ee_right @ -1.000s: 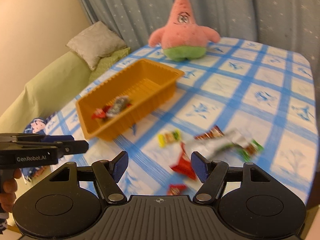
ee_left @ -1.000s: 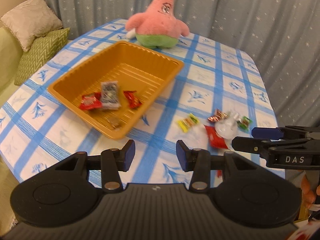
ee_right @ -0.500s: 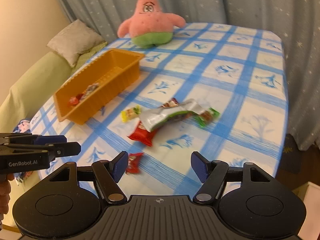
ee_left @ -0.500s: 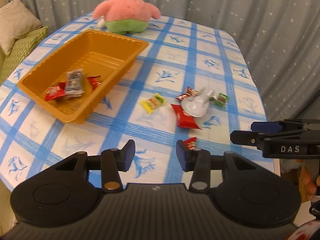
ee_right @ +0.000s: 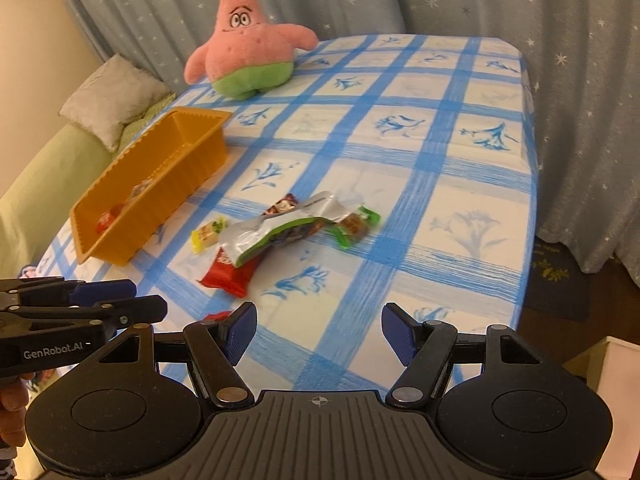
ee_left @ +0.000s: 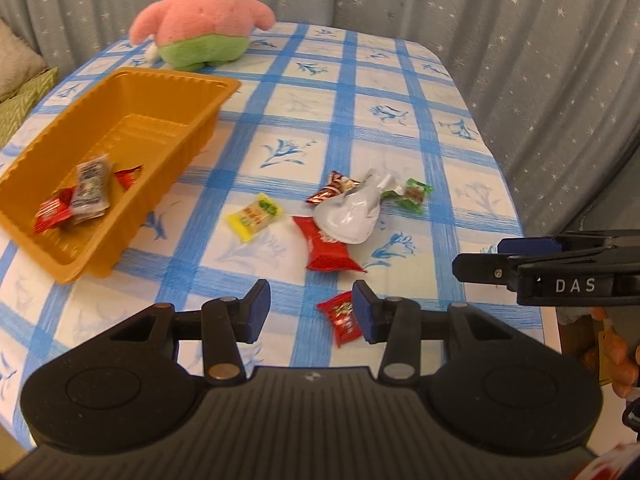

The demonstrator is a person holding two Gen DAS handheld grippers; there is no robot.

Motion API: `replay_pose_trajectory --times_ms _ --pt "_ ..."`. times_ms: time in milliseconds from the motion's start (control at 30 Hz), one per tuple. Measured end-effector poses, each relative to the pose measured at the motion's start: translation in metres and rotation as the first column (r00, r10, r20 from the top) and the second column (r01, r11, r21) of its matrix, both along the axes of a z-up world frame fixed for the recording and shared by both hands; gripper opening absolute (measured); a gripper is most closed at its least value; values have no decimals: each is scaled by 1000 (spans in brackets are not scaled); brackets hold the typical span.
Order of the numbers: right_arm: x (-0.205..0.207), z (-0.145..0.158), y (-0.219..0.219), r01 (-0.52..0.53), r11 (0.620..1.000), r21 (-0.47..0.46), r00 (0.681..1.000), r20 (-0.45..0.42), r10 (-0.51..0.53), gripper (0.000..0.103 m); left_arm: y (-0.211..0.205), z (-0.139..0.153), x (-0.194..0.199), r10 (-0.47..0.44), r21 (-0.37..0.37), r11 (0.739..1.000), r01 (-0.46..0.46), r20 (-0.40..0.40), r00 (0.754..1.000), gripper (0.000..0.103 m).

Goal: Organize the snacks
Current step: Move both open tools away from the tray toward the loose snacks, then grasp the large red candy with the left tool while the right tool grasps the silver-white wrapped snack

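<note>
The left gripper (ee_left: 311, 306) sits in the lower middle of the left wrist view. Its blue-padded fingers (ee_left: 258, 310) stand at a moderate gap with nothing between them. A small red candy packet (ee_left: 342, 317) lies on the table just in front of the right finger, partly hidden by it, and I cannot tell if they touch.

The right gripper (ee_right: 319, 332) is in the lower middle of the right wrist view. Its fingers (ee_right: 239, 331) stand wide apart and hold nothing; only the blue-and-white checked tablecloth (ee_right: 400, 184) on the table shows between them.

The loose snacks lie in a group near the centre of both views. A silver foil pouch (ee_left: 350, 214) lies on top of a large red flat packet (ee_left: 328, 250). A yellow wrapped candy (ee_left: 255, 216) lies to the left of them, apart. A green-ended wrapped bar (ee_left: 414, 194) is to the right of the pouch, and a dark red shiny wrapper (ee_left: 330, 192) is at its upper left.

An orange plastic rectangular tray (ee_left: 168, 80) stands at the left of the frame. It contains a grey packet (ee_left: 92, 190) and two red packets (ee_left: 52, 214).

A pink star-shaped plush toy with green shorts (ee_left: 200, 20) sits at the top, behind the tray, in front of a grey curtain with white stars (ee_left: 520, 40).
</note>
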State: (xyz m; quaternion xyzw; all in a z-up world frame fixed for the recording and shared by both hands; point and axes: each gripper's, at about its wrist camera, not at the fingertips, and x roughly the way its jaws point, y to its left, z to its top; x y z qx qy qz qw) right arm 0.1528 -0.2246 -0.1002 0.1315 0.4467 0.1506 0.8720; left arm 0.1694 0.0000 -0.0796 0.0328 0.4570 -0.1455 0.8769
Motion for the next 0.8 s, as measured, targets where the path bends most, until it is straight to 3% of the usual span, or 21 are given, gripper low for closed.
replay_pose_trajectory --times_ms 467,700,800 --pt "17 -8 -17 94 995 9 995 -25 -94 69 -34 -35 48 -80 58 995 81 -30 996 50" --pt "24 -11 -15 110 994 16 993 -35 -110 69 -37 -44 60 -106 89 990 107 -15 994 43" --pt "28 -11 -13 113 993 23 993 -37 -112 69 -34 -44 60 -122 81 989 122 -15 992 26"
